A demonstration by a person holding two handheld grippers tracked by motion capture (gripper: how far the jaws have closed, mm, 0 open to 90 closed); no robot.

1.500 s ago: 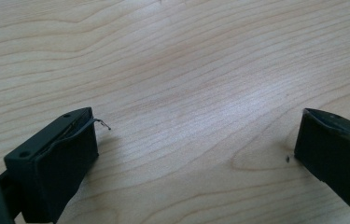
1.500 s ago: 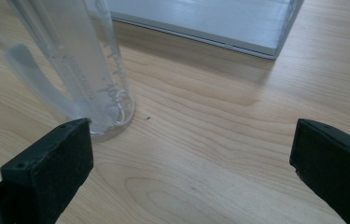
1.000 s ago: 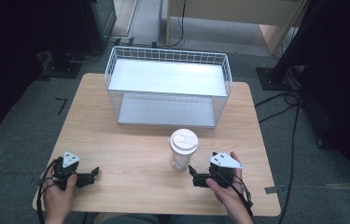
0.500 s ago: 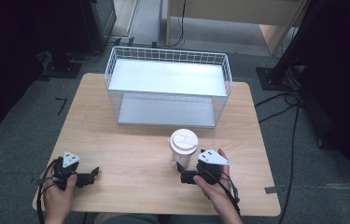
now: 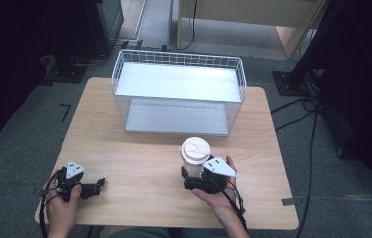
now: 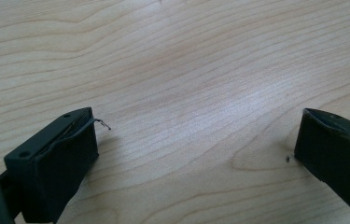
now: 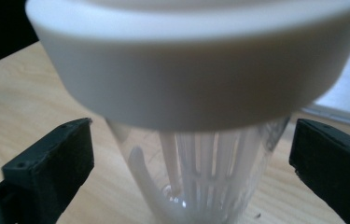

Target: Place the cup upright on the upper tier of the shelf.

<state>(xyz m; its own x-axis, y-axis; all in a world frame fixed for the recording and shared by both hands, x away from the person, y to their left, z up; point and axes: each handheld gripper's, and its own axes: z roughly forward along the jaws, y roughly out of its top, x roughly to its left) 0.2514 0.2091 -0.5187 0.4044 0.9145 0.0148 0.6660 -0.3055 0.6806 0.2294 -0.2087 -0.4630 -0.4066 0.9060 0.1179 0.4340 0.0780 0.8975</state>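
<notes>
A clear plastic cup with a white lid [image 5: 195, 151] stands upright on the wooden table [image 5: 139, 148], in front of the wire basket. My right gripper [image 5: 187, 174] is open at the cup's near side. In the right gripper view the cup [image 7: 196, 93] stands close between the two spread jaws, apart from both, and white sticks show inside it. My left gripper [image 5: 99, 186] rests low at the table's front left, open. In the left gripper view its jaws frame bare wood [image 6: 196, 93].
A white wire basket [image 5: 179, 94] with a pale floor stands at the back middle of the table. Cables [image 5: 297, 109] trail on the grey floor to the right. Dark equipment stands behind the table at the left.
My right gripper has moved left and forward from the front right up to the cup, which now sits between its jaws. The left gripper has stayed put.
</notes>
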